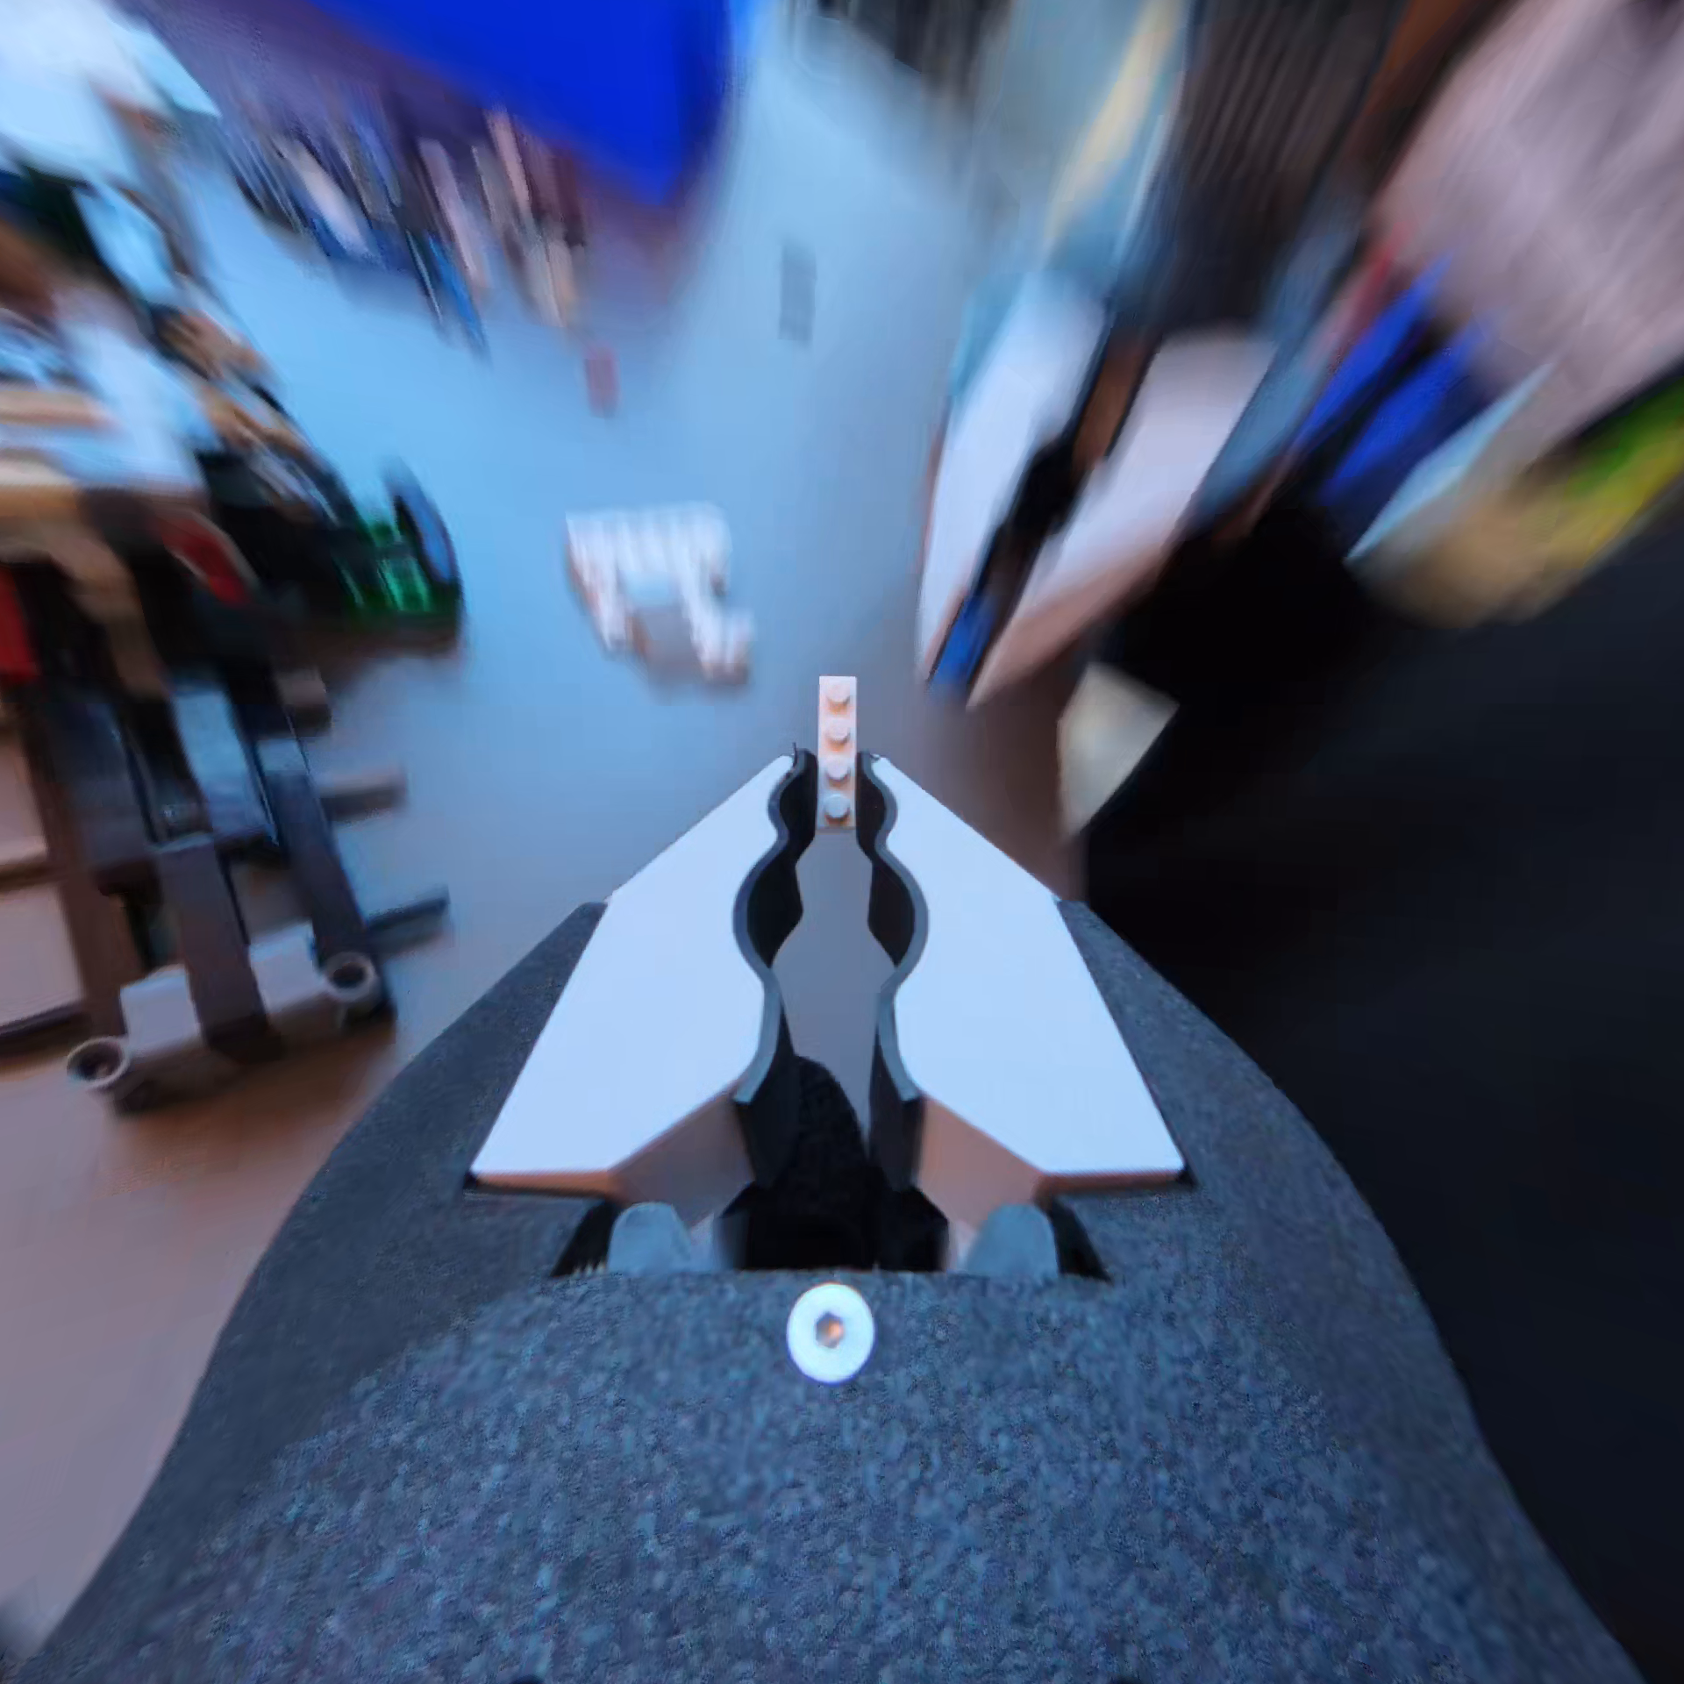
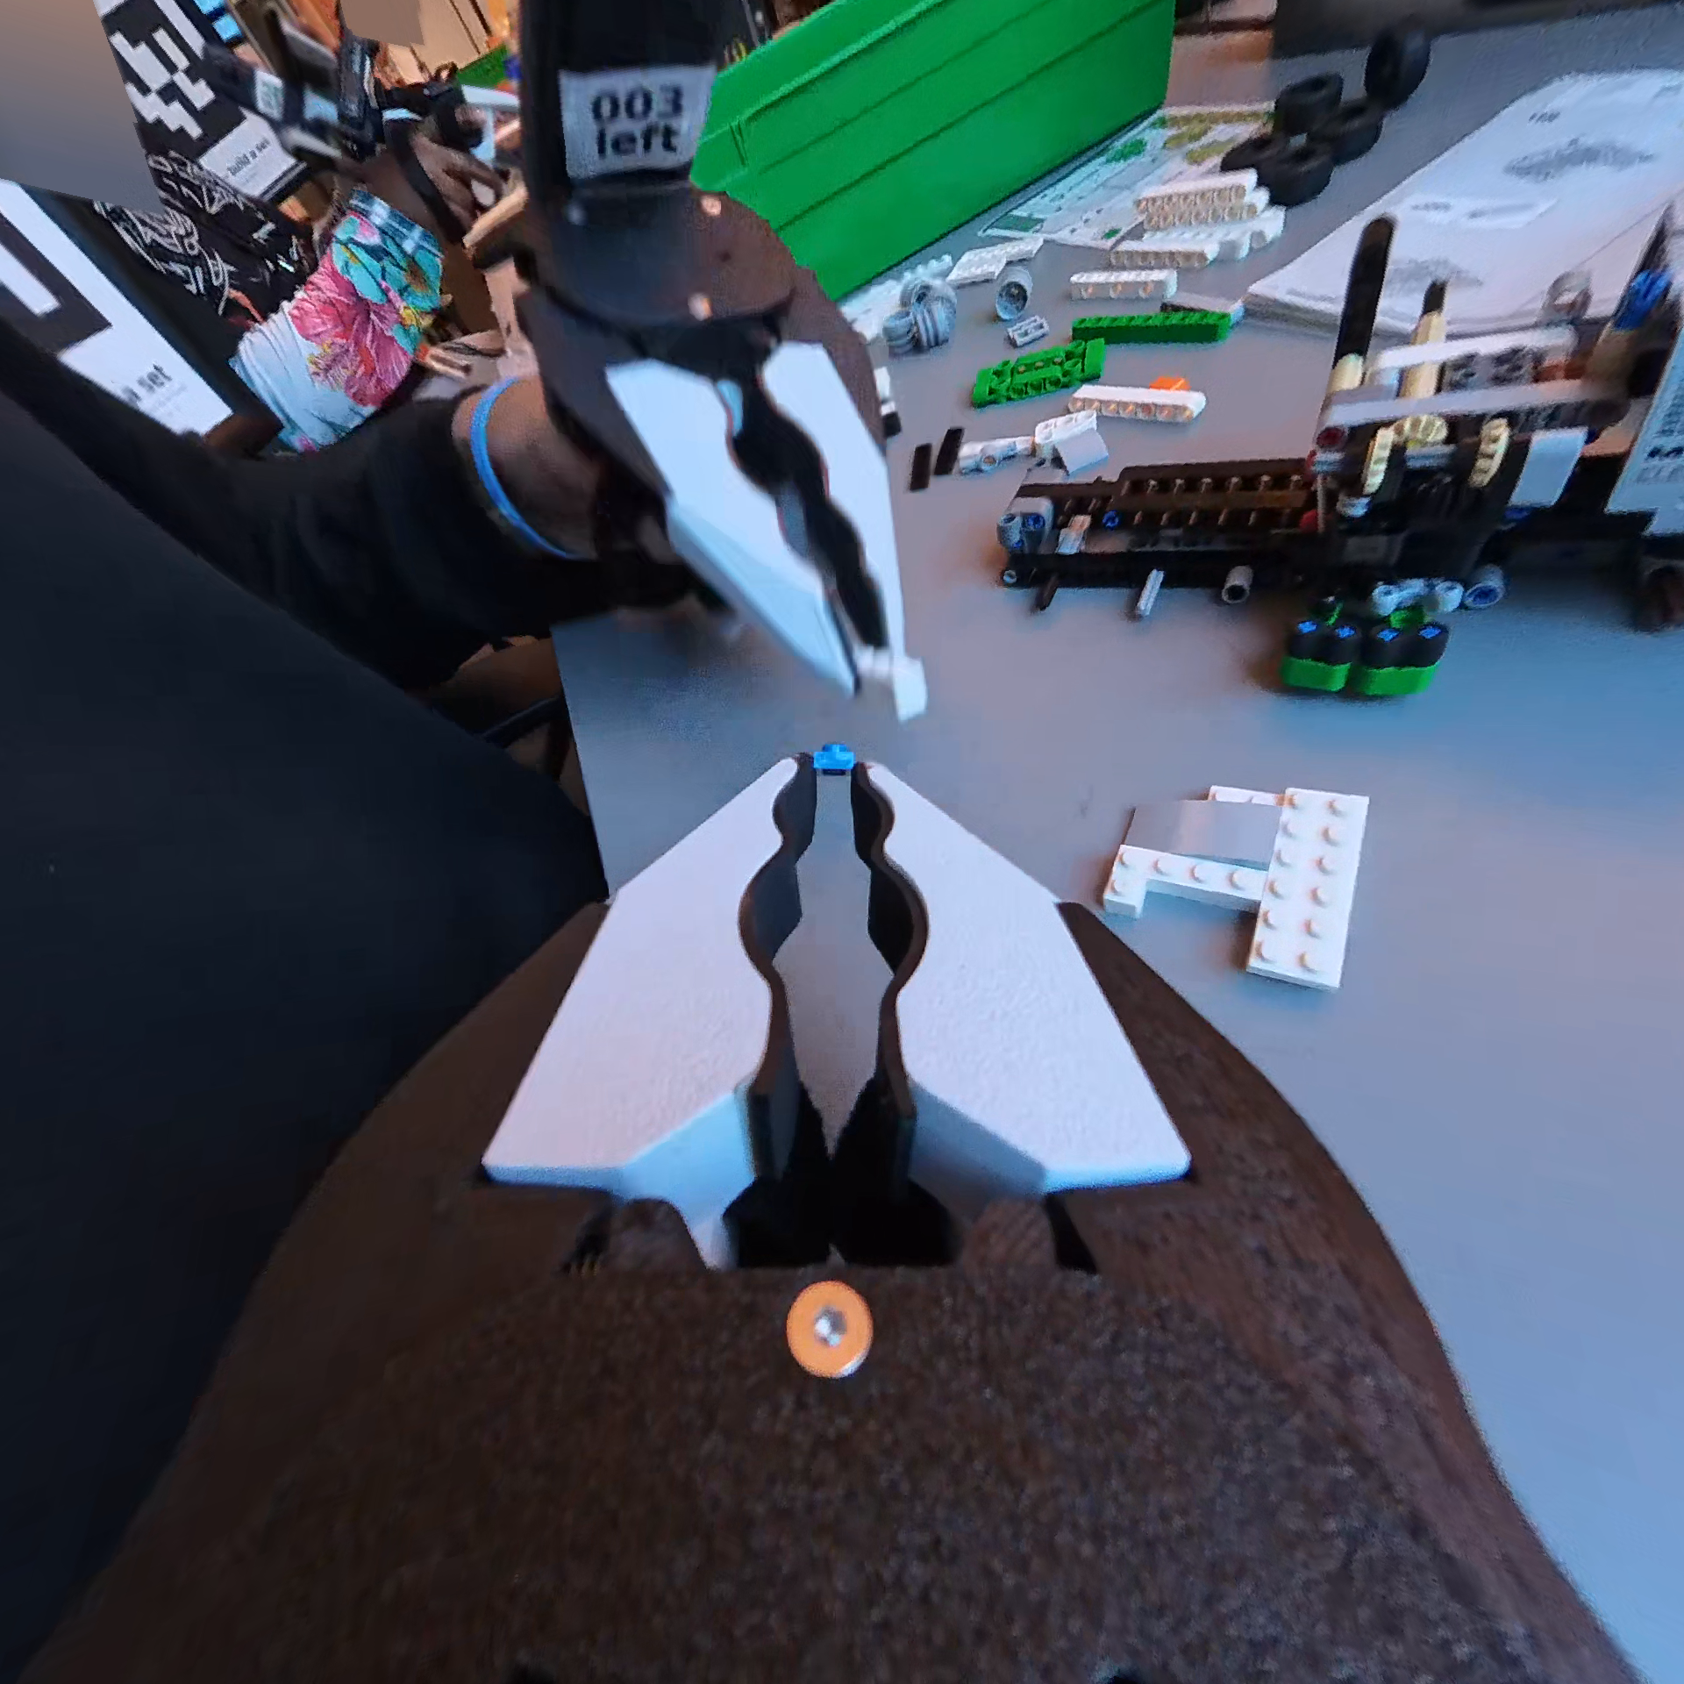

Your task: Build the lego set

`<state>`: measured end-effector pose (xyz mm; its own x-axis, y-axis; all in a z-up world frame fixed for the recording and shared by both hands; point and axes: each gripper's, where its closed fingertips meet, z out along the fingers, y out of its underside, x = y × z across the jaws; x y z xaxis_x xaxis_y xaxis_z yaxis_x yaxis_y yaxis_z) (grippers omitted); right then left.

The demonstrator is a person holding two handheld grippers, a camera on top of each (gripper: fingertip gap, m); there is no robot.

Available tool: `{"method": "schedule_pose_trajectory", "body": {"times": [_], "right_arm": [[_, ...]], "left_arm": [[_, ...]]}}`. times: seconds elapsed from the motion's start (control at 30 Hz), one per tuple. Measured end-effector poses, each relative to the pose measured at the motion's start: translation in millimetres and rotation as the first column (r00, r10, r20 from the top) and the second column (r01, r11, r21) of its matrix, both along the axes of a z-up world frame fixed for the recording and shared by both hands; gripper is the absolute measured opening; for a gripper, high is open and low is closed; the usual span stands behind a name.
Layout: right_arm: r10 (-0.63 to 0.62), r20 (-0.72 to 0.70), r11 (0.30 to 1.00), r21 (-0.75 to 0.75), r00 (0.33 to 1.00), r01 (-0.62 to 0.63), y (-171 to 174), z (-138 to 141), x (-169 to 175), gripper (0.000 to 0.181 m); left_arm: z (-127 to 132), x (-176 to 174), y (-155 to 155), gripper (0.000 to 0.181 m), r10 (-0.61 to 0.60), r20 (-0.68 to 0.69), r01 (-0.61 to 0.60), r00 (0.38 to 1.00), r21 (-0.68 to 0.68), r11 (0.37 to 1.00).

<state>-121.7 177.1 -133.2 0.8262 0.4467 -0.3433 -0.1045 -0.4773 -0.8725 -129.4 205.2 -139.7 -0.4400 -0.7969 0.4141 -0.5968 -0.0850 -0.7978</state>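
Observation:
My left gripper (image 1: 836,761) is shut on a narrow white studded plate (image 1: 836,752) that sticks out past its fingertips; the scene behind it is heavily blurred. The left gripper also shows in the right wrist view (image 2: 879,670), held above the grey table with the white plate (image 2: 904,683) at its tip. My right gripper (image 2: 831,765) is shut on a small blue piece (image 2: 832,757), just below the left gripper's tip. A white plate assembly (image 2: 1262,875) lies on the table to the right; it shows blurred in the left wrist view (image 1: 661,588).
A black and tan technic chassis (image 2: 1276,510) stands at the right, with green-and-black parts (image 2: 1362,652) in front. Loose white and green beams (image 2: 1134,401), black tyres (image 2: 1312,128), a green bin (image 2: 911,118) and instruction sheets (image 2: 1458,210) lie behind. A person's dark sleeve (image 2: 273,547) fills the left.

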Motion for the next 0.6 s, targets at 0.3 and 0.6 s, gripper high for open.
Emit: {"method": "schedule_pose_trajectory", "body": {"times": [0.3,0.6], "right_arm": [[0.073,-0.244,0.987,-0.121,0.967,-0.105,26.6,32.8,-8.5,0.007],[0.123,-0.254,0.968,-0.184,0.959,-0.173,26.2,38.6,-11.3,0.006]], "left_arm": [[59.1,10.1,0.4,0.006,0.079,0.116,0.010,0.990,-0.621,0.784],[62.2,10.5,-4.8,0.006,0.078,0.157,0.038,0.985,-0.628,0.777]]}}
